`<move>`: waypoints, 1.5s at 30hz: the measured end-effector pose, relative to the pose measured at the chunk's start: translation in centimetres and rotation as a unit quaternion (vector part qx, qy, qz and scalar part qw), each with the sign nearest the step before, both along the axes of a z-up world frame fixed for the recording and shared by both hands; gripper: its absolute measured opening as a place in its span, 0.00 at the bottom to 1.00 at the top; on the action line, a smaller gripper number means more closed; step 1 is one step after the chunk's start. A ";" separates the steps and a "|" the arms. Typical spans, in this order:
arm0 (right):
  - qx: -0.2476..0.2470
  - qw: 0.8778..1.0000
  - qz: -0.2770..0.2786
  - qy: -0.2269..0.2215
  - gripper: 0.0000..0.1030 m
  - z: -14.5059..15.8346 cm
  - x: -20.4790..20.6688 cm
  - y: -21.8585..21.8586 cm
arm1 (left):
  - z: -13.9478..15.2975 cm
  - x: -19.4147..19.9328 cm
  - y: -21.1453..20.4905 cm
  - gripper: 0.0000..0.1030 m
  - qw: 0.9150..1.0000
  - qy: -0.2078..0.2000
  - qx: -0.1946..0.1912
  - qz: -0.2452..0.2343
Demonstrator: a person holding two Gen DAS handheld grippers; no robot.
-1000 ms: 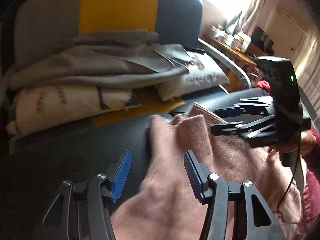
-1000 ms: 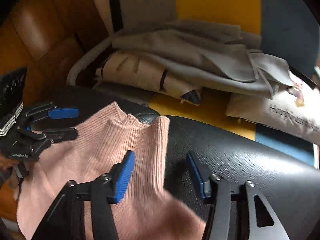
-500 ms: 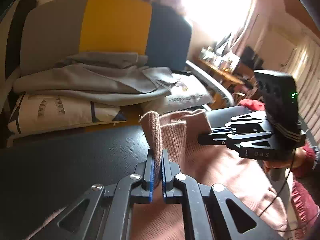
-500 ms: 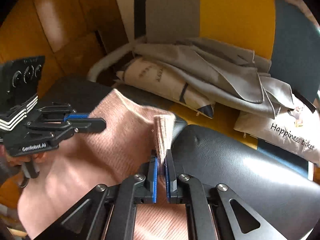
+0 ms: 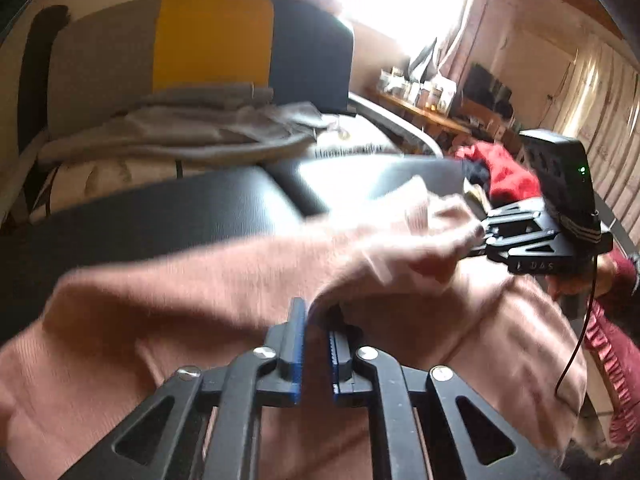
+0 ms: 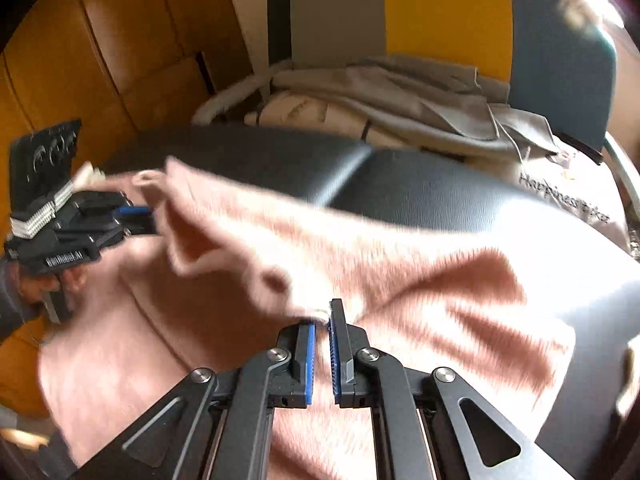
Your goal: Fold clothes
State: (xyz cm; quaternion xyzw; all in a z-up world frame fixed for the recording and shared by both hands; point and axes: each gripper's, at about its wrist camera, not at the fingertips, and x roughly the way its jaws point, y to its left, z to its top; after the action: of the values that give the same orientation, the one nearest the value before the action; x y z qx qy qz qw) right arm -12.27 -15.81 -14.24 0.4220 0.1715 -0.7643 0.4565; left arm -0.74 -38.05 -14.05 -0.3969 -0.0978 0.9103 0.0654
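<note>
The soft pink knitted sweater [image 5: 208,280] lies over the black leather seat [image 5: 168,208]. The left hand-held gripper [image 5: 316,320] pinches one edge of it, and the right hand-held gripper [image 6: 322,316] pinches another.

Two wrist cams, both tight over the pink sweater [image 5: 200,300].

My left view faces 12 o'clock with the right gripper [image 5: 480,236] at 3; my right view mirrors it, left gripper [image 6: 148,216] at 9. Both share the striped chair [image 6: 440,12].

Soft ribbed pink knit sweater [image 6: 360,264]; glossy black leatherette seat [image 6: 420,184].
</note>
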 end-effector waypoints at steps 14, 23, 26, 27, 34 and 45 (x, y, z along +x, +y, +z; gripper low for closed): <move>-0.049 0.998 -0.026 0.002 0.28 1.7 2.5 -1.7 | 2.8 -0.6 -0.1 0.25 0.995 0.046 0.058 0.059; -0.028 0.996 -0.045 0.068 0.32 -3.2 5.1 -2.4 | -0.3 -1.1 1.6 0.25 0.996 0.019 0.055 0.075; -0.012 0.994 -0.045 0.094 0.35 -3.4 5.9 -2.9 | -1.4 -1.3 2.2 0.25 0.995 0.010 0.054 0.080; -0.009 0.994 -0.045 0.100 0.35 -3.4 6.1 -3.0 | -1.8 -1.3 2.3 0.25 0.995 0.007 0.053 0.081; -0.003 0.992 -0.052 0.117 0.40 -3.2 6.1 -2.8 | 1.3 7.6 0.8 0.30 0.978 0.054 0.080 0.184; 0.012 0.988 -0.068 0.139 0.54 -3.2 6.1 -2.8 | -0.9 36.4 -7.8 0.51 0.872 0.050 0.180 0.452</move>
State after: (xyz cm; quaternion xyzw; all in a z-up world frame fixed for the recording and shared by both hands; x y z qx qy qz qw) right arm -6.17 -18.65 -17.41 0.3279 0.2137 -0.8427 0.3698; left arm 35.70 -45.89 -14.95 -0.2450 -0.4252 0.8258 -0.2779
